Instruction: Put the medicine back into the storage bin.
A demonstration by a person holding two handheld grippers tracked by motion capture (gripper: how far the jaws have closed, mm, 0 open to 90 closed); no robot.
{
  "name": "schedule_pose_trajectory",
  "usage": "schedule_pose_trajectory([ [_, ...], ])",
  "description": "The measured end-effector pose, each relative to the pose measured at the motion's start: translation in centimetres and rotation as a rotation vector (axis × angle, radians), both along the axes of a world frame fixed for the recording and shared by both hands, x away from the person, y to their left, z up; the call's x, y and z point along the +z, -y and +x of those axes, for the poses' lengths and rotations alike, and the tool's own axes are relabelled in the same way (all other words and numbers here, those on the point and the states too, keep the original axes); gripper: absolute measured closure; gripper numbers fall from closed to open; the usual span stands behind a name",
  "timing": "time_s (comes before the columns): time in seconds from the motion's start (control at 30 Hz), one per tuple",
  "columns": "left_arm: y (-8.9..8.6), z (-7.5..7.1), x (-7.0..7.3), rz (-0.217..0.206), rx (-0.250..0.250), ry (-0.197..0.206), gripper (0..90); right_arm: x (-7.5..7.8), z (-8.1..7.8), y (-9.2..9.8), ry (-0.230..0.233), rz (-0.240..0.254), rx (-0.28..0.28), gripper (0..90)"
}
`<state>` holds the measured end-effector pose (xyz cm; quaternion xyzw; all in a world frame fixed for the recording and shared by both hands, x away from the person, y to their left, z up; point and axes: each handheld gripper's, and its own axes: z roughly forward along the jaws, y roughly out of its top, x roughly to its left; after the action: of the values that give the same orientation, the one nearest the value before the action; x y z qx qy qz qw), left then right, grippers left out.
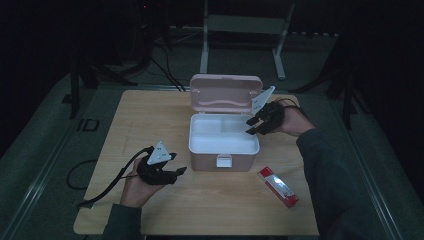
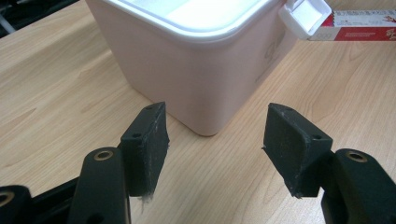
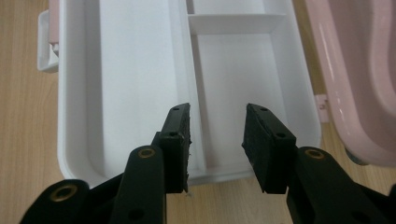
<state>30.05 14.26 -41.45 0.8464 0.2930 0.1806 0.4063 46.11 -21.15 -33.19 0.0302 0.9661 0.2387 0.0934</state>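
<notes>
Pink box (image 1: 224,150) sits mid-table, lid up, white tray exposed; your right gripper (image 1: 254,124) hovers at its right edge, jaws half apart, empty. Left gripper (image 1: 176,172) waits open and empty by the front-left corner. Next, likely: fetch the red packet (image 1: 278,187) lying just right of the box.

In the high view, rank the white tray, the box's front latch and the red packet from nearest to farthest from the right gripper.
From the right gripper:
1. White tray, right beside the jaws, inside the pink box.
2. Front latch, on the box's near wall.
3. Red packet, on the table toward the person.

Black two-jaw left gripper (image 1: 176,171) and right gripper (image 1: 252,126), grey triangular plates, dark sleeves.
</notes>
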Motion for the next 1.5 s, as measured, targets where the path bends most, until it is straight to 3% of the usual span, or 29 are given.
schedule_pose_trajectory([
  [0.37,0.0,-0.1,0.0,0.012,-0.008,-0.001,39.6,0.3,0.5,-3.6,-0.033,-0.159,0.058,67.9],
  [0.67,0.1,-0.1,-0.2,0.016,-0.014,-0.003,39.8,-0.4,0.9,-6.0,-0.082,-0.244,0.097,70.5],
  [1.1,0.0,-0.2,-0.2,0.019,-0.014,-0.006,40.2,-1.2,1.3,-9.7,-0.104,-0.329,0.155,73.3],
  [1.37,0.0,-0.2,-0.3,0.017,-0.015,-0.009,40.2,-2.0,1.5,-10.6,-0.128,-0.387,0.131,82.4],
  [1.5,0.1,-0.1,-0.3,0.023,-0.020,-0.010,40.2,-2.1,1.6,-10.9,-0.128,-0.384,0.133,85.8],
])
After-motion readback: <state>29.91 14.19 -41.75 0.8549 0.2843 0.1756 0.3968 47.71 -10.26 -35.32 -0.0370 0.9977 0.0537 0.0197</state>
